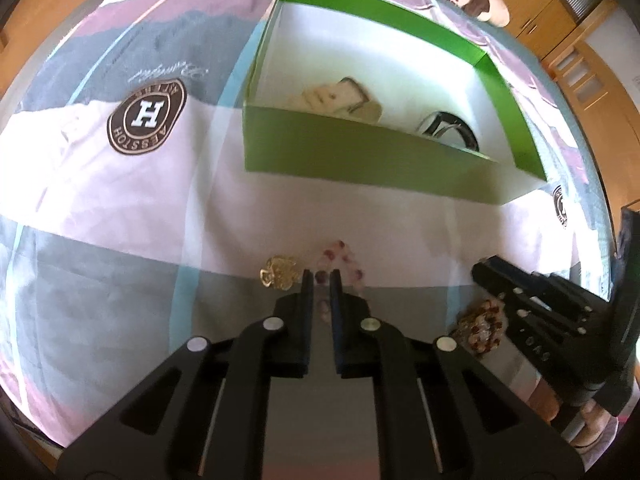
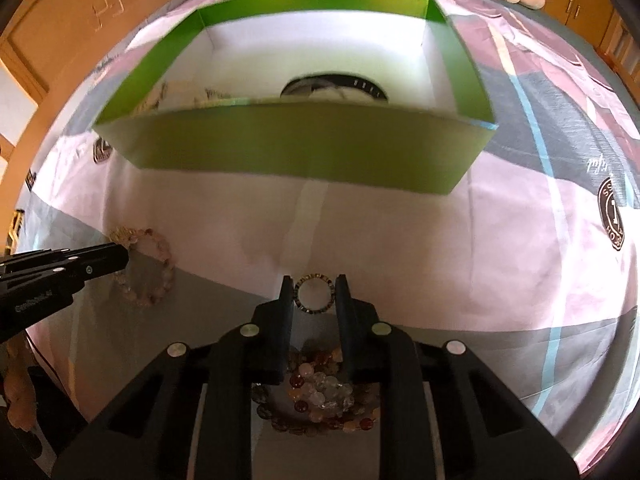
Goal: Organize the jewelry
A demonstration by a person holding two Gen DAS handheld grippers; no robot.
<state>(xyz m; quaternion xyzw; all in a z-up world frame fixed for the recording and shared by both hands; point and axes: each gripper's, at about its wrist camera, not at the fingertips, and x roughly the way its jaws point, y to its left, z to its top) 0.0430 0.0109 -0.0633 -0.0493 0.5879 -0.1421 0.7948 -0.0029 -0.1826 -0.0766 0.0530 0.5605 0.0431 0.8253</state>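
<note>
Gripping the pink bead bracelet (image 1: 340,264) with my left hand-held gripper (image 1: 321,278), jaws narrow; my right hand-held gripper (image 2: 314,292) clamps the small ring (image 2: 314,293). Both seem light, the ring stiff, slippery; green box (image 2: 280,148) at twelve o'clock.

Box (image 2: 296,152) green outside, white inside. Bed sheet (image 1: 132,200) pink, grey, white blocks, thin blue lines, brown round badges. Near-left bead bracelet (image 2: 154,268) pale pink. Ring (image 2: 314,292) dark with gold specks. Grippers (image 1: 320,276) black.
</note>
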